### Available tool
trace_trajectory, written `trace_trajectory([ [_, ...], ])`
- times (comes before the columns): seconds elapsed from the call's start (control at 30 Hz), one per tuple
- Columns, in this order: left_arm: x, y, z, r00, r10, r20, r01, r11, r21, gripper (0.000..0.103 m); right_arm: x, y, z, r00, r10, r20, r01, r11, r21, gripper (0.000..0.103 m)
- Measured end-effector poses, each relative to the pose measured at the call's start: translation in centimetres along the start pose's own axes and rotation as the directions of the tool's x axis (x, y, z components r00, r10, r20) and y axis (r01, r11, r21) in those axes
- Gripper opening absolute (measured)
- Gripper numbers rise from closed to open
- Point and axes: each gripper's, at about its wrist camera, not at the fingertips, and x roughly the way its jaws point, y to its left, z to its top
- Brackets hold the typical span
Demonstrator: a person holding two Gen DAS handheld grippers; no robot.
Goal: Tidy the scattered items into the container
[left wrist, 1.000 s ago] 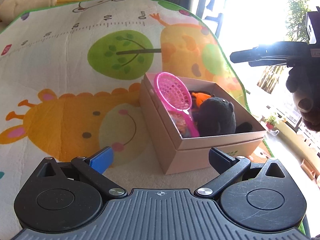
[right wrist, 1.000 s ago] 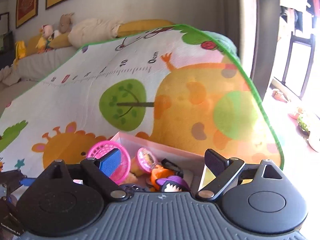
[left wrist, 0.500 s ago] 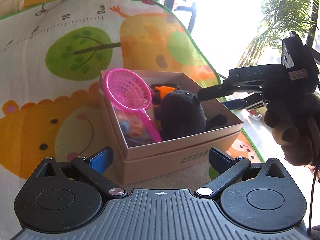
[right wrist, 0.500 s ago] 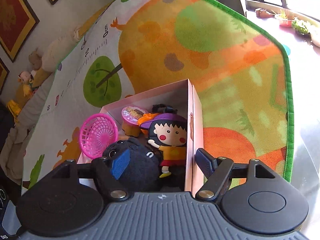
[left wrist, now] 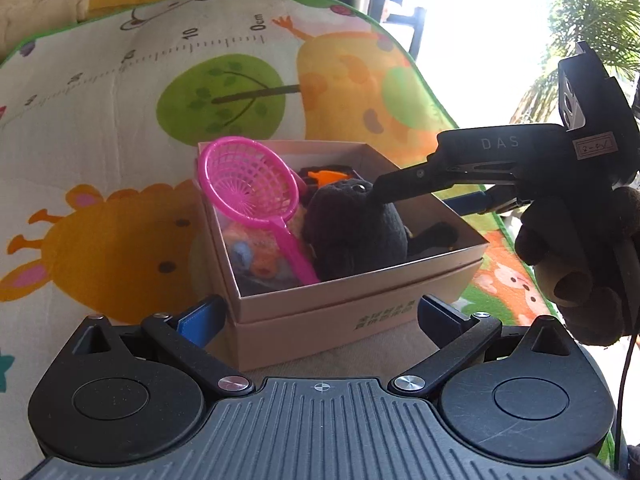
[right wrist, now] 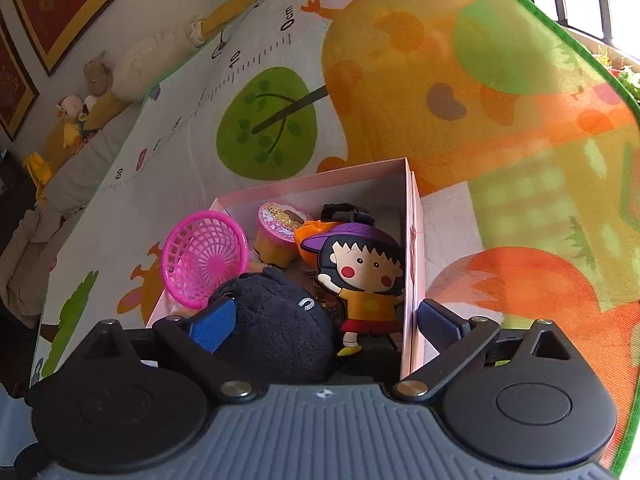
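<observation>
A cartoon-printed play mat (right wrist: pixel 400 80) with a ruler scale, plush animals (right wrist: pixel 86 92) lined along the wall beneath framed pictures (right wrist: pixel 56 4), and a sunlit palm (left wrist: pixel 580 20).

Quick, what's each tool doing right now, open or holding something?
Left tool: open, holding nothing, box ahead.
Right tool: open, just widened, over the black plush, not gripping it.

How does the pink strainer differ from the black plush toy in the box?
The pink strainer is hard open mesh with a long handle; the black plush toy is soft, rounded and solid. The strainer leans on the box wall, rising above its rim; the plush sits lower. Both are inside the box.
</observation>
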Motion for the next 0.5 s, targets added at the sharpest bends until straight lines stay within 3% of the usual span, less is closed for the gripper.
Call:
trace_trajectory([
  [0.23, -0.6, 3.8, 0.7, 0.995, 0.1, 0.026, -0.098, 0.993, -0.072, 0.103, 3.2, 4.1, 0.8, 0.999, 0.032, 0.017, -0.031, 0.999, -0.037, 0.103],
  [0.5, -0.7, 4.2, 0.8, 0.99, 0.131, 0.053, -0.127, 0.989, -0.073, 0.103, 2.9, 4.4, -0.2, 0.998, 0.059, 0.004, -0.058, 0.995, -0.075, 0.103],
])
